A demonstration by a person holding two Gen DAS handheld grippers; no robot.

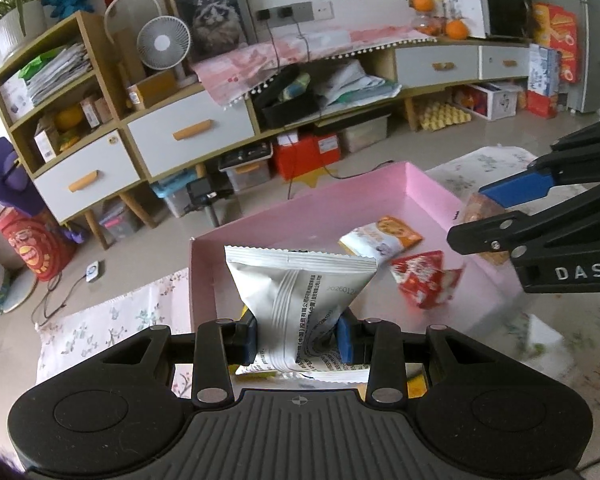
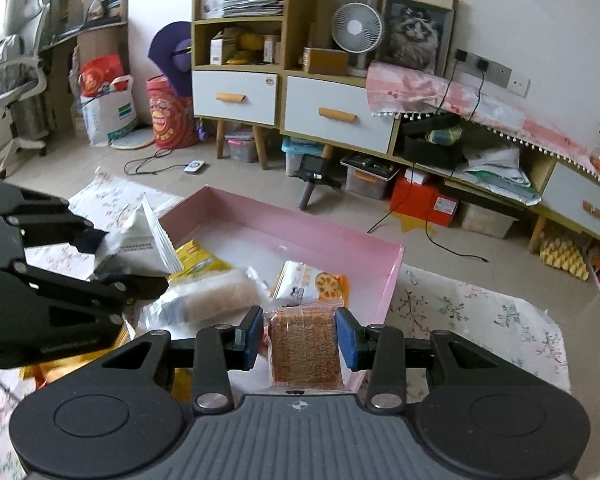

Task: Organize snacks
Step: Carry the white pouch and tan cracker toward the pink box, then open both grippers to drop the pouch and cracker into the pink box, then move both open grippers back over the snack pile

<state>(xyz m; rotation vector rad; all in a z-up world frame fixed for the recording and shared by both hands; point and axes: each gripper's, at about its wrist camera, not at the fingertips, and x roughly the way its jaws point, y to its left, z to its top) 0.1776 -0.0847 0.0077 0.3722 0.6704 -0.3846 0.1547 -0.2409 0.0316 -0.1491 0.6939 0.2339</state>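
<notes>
Left gripper (image 1: pixel 298 338) clamped on a white snack packet (image 1: pixel 300 292), fingers pinching its lower half, just over the pink box (image 1: pixel 424 184) at its near edge. Right gripper (image 2: pixel 300 338) squeezing a clear-wrapped brown wafer pack (image 2: pixel 304 344) above the box's near corner. Orange-and-white packet (image 1: pixel 380 236) and red one (image 1: pixel 424 276), somewhat blurred, lying inside.

Matt white foil packet (image 1: pixel 296 300), glossy clear wrapper (image 2: pixel 305 346), smooth matt pink box (image 1: pixel 428 188), floral cloth (image 2: pixel 480 320).
</notes>
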